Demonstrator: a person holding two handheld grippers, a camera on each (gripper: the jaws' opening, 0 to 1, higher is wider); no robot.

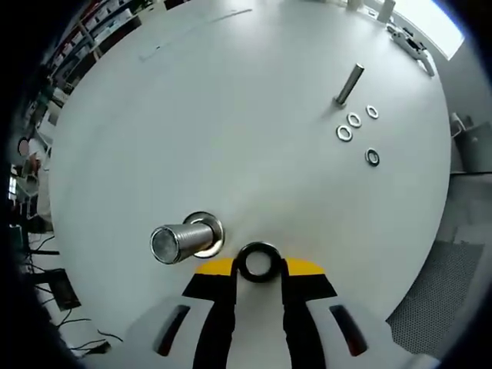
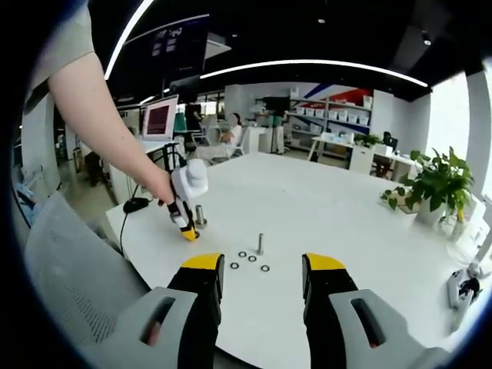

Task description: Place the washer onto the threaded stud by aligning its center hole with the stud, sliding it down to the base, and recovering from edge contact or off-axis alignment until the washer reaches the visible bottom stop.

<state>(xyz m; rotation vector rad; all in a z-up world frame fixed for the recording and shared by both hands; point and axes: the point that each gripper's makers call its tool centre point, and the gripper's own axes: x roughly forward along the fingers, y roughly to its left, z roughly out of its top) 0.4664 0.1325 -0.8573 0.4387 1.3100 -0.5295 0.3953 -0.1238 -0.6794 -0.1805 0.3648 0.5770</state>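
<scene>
Broadly, a wide white table (image 2: 369, 207) carries everything, with a person's arm (image 2: 100, 108) reaching in from the left of the right gripper view to hold the left gripper (image 2: 184, 223) down near the stud. In the left gripper view, the left gripper (image 1: 259, 269) is clenched on a dark washer (image 1: 258, 261), held between its yellow-tipped jaws just beside the large threaded stud (image 1: 181, 240), whose top faces the camera and whose base already sits in a wide metal collar (image 1: 209, 234). The washer is off to one side of the stud, not yet over its top. The right gripper (image 2: 261, 280) hangs released above the table's near edge, jaws wide apart and holding nothing. Farther off stands a thin stud (image 1: 348, 84) with four spare washers (image 1: 355, 131) lying loose near its foot. To do this step well, the person would likely lift the washer clear of the stud's top, bring its hole over the axis, and level it before lowering; a tilted washer would probably catch on the threads. If the rim touches the stud's edge, backing off slightly and recentring seems wiser than pressing harder.
</scene>
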